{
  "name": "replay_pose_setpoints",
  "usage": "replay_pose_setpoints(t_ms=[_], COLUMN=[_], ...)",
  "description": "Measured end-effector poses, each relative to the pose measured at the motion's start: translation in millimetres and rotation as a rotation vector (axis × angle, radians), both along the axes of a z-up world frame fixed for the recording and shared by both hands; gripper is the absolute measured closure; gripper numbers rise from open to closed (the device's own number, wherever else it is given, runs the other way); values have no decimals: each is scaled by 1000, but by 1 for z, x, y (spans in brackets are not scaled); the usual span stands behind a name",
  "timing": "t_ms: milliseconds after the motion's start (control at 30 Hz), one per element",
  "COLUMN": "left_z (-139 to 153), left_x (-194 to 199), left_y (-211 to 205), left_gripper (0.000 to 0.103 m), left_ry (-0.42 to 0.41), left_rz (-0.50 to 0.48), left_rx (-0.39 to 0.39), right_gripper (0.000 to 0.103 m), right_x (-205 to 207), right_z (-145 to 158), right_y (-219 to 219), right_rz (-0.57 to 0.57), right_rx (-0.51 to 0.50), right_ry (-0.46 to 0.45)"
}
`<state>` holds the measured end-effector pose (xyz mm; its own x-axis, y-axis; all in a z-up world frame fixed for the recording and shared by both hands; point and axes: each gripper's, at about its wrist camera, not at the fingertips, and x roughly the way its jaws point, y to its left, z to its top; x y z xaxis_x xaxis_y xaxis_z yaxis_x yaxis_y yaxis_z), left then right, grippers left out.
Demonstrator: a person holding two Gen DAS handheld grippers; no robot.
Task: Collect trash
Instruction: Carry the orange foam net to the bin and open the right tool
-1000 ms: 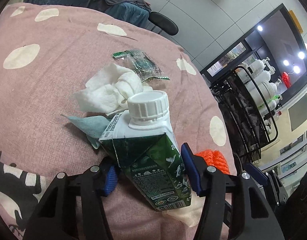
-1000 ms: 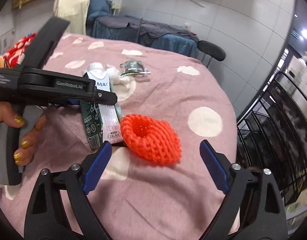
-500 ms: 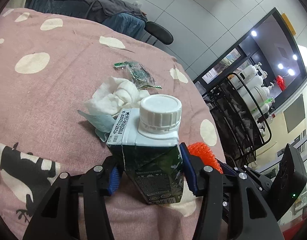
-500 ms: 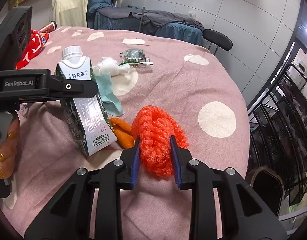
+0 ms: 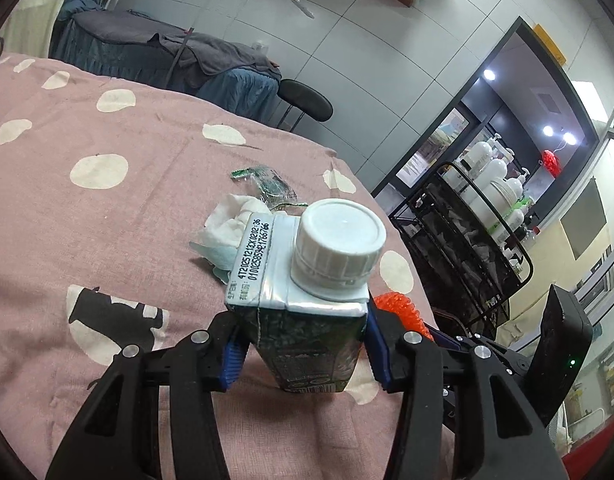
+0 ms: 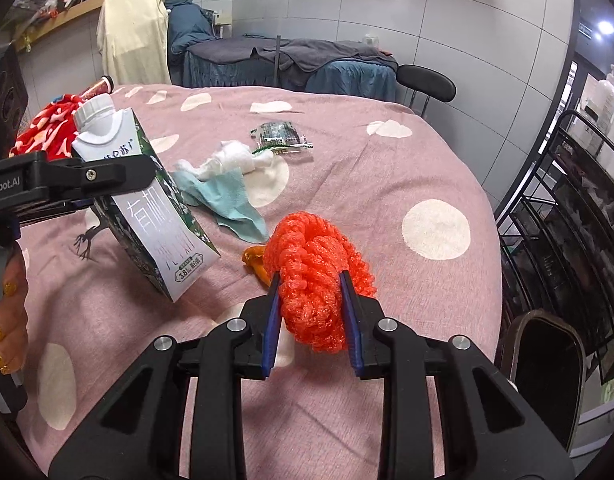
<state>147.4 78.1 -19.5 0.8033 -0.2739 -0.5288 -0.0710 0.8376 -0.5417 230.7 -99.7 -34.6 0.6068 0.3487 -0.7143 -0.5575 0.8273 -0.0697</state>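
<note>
Right wrist view: pink spotted bedspread fills the frame. At left, the left gripper has just been closing and clamps a tilted milk carton clear of the cloth. Lower centre, the right gripper squeezes an orange foam net. Tissue and wrapper lie upper centre.

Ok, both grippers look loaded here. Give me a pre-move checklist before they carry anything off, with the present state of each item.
1. Left gripper clamped on milk carton: ok, its jaws have just been closing.
2. Carton lifted off the pink bedspread, tilted: ok.
3. Carton cap on: ok.
4. Right gripper squeezing orange foam net, after its jaws closed: ok.
5. Net clear of the bedspread: cannot tell.
6. All trash collected: not ok; tissue, teal cloth, green wrapper and orange scrap remain.
</note>
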Motion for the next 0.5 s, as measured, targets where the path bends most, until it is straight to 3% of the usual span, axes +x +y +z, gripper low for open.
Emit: replay_pose_setpoints(t_ms=[267, 500], left_z=[21, 34], left_x=[-8, -7], left_y=[-11, -34], left_gripper=[54, 54], left_ry=[-63, -110], left_rz=[-26, -81], left_rx=[5, 21], right_gripper=[75, 75], right_x=[-5, 8], right_z=[15, 36], right_y=[-14, -53], right_rz=[-37, -150], right_rx=[55, 125], right_ry=[-38, -77])
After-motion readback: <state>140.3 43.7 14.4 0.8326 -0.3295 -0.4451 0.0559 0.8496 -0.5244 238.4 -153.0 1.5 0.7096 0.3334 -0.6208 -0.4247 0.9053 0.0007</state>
